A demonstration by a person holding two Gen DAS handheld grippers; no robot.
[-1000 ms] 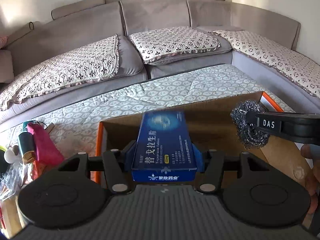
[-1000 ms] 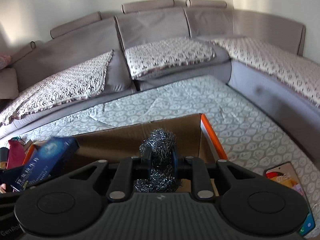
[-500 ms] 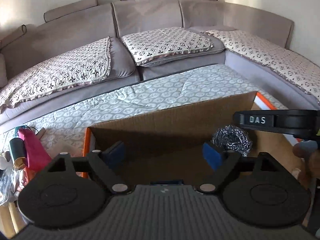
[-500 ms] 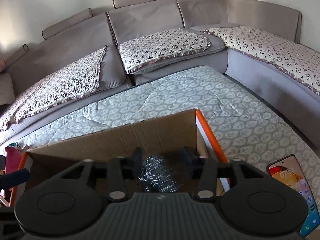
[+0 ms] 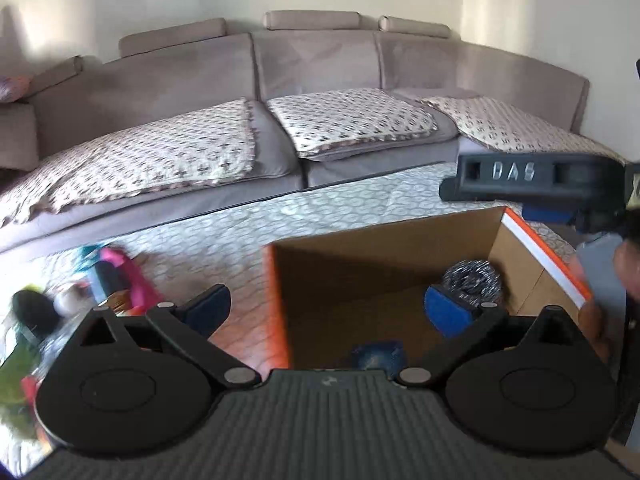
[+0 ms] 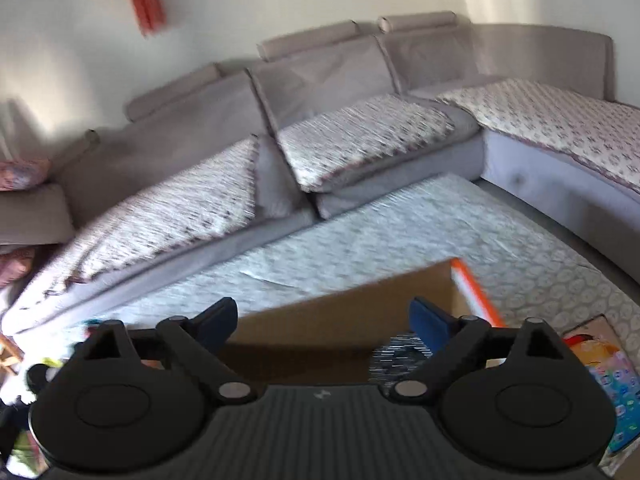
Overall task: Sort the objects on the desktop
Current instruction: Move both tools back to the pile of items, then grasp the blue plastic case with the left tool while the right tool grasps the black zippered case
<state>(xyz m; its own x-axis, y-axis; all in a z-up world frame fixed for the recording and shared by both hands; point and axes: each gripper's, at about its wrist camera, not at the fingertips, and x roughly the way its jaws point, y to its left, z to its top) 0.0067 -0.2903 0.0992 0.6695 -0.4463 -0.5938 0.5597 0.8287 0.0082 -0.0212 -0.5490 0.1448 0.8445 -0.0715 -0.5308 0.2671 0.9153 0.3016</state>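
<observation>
An open cardboard box [image 5: 360, 264] with an orange edge stands on the patterned cloth. Inside it lie a steel-wool scrubber [image 5: 474, 278] and a blue medicine box [image 5: 376, 354], half hidden by the gripper body. My left gripper [image 5: 324, 308] hovers over the box's left wall, jaws still opening, nothing between them. The right gripper [image 6: 324, 320] hangs above the box [image 6: 340, 312] with jaws opening too and empty; the scrubber [image 6: 394, 354] lies below its right finger. The right gripper's black side shows at the right edge of the left wrist view.
A heap of small items [image 5: 108, 276], pink, black and green, lies left of the box. A phone [image 6: 612, 376] rests on the cloth to the right of the box. A grey corner sofa [image 5: 280, 92] runs behind. A hand [image 5: 628, 256] shows at far right.
Both grippers opened: the left dropped the blue medicine box and the right dropped the scrubber into the cardboard box. Both then rose and drew back, the left one shifting left.
</observation>
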